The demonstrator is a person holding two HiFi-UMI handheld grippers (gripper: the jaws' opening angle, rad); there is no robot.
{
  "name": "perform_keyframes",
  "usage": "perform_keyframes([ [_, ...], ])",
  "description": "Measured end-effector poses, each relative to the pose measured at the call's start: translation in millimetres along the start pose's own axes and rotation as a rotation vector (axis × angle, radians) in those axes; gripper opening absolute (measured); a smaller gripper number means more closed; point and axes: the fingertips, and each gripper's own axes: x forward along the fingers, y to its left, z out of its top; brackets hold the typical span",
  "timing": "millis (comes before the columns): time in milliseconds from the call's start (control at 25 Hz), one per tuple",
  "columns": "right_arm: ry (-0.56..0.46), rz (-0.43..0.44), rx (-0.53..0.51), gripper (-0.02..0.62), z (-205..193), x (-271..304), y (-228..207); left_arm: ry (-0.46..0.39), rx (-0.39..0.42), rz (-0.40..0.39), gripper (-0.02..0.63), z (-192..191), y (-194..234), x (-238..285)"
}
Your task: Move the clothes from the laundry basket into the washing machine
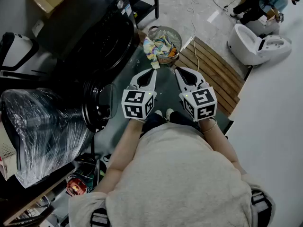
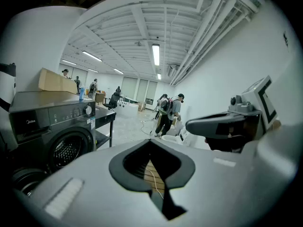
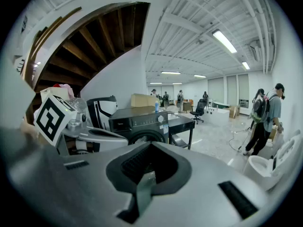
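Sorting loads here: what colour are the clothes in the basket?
Multicoloured clothes: yellow, blue, pink. Head view shows them best.

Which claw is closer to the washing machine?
The left claw, on the side of the washing machine; the right claw lies beyond it, by the wooden slats.

Room's evenly lit, w/ long ceiling strip lights (image 2: 155, 55) overhead; they blow out to pure white in both gripper views. Head view: pale floor (image 1: 274, 103) at 3 o'clock is bright, near washed out, while the washing machine (image 1: 90, 37) at 11 o'clock goes almost black, detail lost. Plastic wrap (image 1: 42, 122) at 9 o'clock throws streaky glare. Shadows soft, no hard edges. Gripper views: heavy fisheye, walls & beams bow, black vignette in the corners. Nearest foreground soft, far room fairly sharp. Stair underside (image 3: 94, 37) at 11 o'clock dim.
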Motion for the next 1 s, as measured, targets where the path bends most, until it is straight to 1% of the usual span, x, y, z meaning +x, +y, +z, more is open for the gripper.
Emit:
perform_keyframes([
  [160,0.018,0.003,0.020,0.006,-12,-3,4,0.009,-0.019,0.008,0.009,-9,-1,-2],
  [440,0.011,-0.001,0.002,0.006,-10,-5,7,-0.003,-0.031,0.002,0.009,-6,-2,-4],
  [640,-0.046,-0.012,0.073,0.006,0,2,6,-0.004,-0.002,-0.041,0.009,-3,2,-6],
  [880,-0.038,-0.016,0.151,0.007,-3,21,14,0.013,0.005,-0.068,0.009,-6,22,-7],
  [1000,-0.021,-0.002,0.158,0.007,-3,33,16,0.042,-0.003,-0.076,0.009,-11,31,0],
])
